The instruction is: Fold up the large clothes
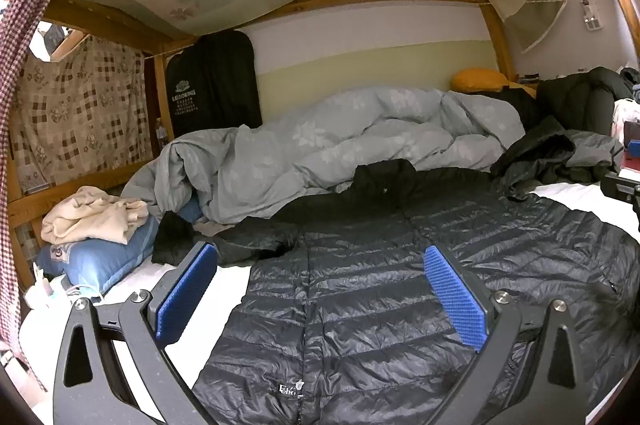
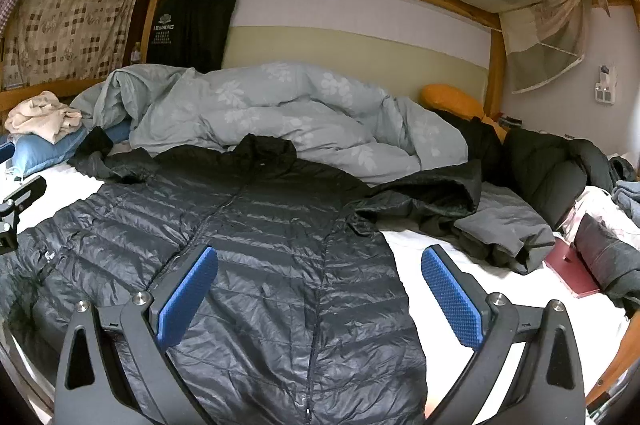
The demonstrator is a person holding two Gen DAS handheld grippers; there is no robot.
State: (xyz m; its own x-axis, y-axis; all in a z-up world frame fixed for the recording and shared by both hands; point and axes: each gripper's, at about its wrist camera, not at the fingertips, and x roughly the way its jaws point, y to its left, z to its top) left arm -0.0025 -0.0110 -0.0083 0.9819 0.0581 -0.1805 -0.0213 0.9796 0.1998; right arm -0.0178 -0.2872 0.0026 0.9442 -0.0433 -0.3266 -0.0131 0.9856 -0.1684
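Note:
A large black quilted down jacket (image 1: 360, 289) lies spread flat, front up and zipped, on the white bed sheet (image 1: 224, 285); it also shows in the right wrist view (image 2: 260, 245). Its left sleeve (image 1: 224, 241) stretches toward the pillows; its right sleeve (image 2: 424, 197) lies bunched at the right. My left gripper (image 1: 320, 289) is open and empty above the jacket's lower left part. My right gripper (image 2: 320, 289) is open and empty above the jacket's lower right part. The other gripper's edge (image 2: 16, 209) shows at the left of the right wrist view.
A rumpled grey-green duvet (image 1: 340, 145) lies behind the jacket. A blue pillow (image 1: 96, 261) with a cream cloth (image 1: 92, 213) sits left. Dark and grey garments (image 2: 508, 225) and a dark red box (image 2: 568, 269) lie right. Wooden bunk posts (image 2: 496, 65) frame the bed.

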